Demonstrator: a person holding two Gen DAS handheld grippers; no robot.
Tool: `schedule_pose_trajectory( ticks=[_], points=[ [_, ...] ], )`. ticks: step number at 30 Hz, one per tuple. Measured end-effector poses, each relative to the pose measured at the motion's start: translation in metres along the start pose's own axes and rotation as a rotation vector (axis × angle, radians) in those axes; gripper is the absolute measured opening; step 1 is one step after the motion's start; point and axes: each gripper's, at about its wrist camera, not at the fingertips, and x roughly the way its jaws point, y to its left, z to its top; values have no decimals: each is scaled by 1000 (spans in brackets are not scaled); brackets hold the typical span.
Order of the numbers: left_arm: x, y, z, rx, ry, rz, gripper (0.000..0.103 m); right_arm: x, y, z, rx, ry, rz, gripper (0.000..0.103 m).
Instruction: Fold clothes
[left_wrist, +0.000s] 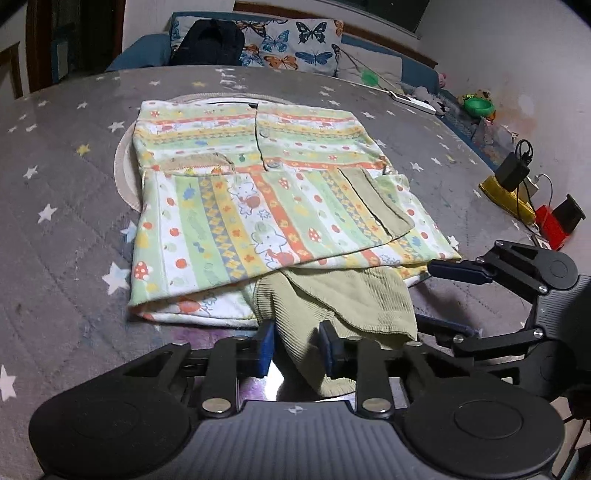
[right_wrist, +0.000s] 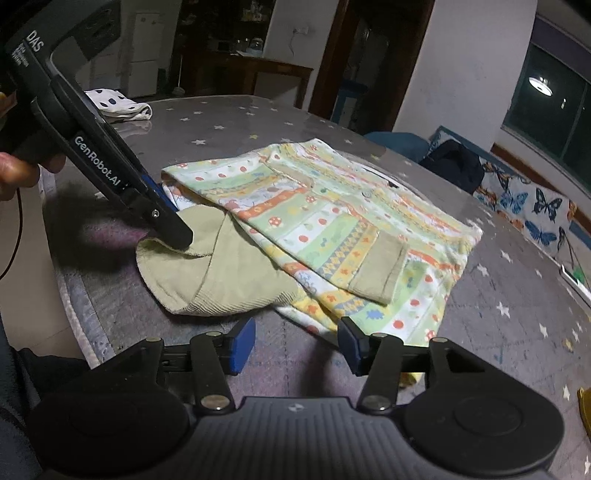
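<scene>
One striped, mushroom-print child's shirt (left_wrist: 266, 206) lay folded mid-table on grey star-print cloth (left_wrist: 66, 177); olive ribbed cuff (left_wrist: 332, 306) stuck out at near edge; L gripper (left_wrist: 297, 350) pinched onto that cuff; R gripper (right_wrist: 297, 341) jaws apart, nothing betw. them, just beside shirt hem; 1 polka-dot cloth (right_wrist: 118, 103) far off; no containers.

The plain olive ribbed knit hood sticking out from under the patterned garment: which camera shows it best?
The right wrist view: the olive ribbed knit hood lies whole there, the left gripper pinching its edge. In the left wrist view the hood is foreshortened and partly hidden by the fingers.
</scene>
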Motion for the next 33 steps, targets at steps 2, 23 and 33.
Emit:
schedule_pose_trajectory(
  ticks=[2, 23, 33],
  points=[
    [-3, -1, 1, 6, -8, -5, 18, 1, 2, 0, -13, -12, 4, 51],
    [-43, 13, 1, 105, -188, -30, 45, 10, -12, 33, 126, -168, 107, 15],
    [-37, 0, -14, 375, -296, 135, 69, 12, -46, 52, 278, -165, 150, 14]
  ],
)
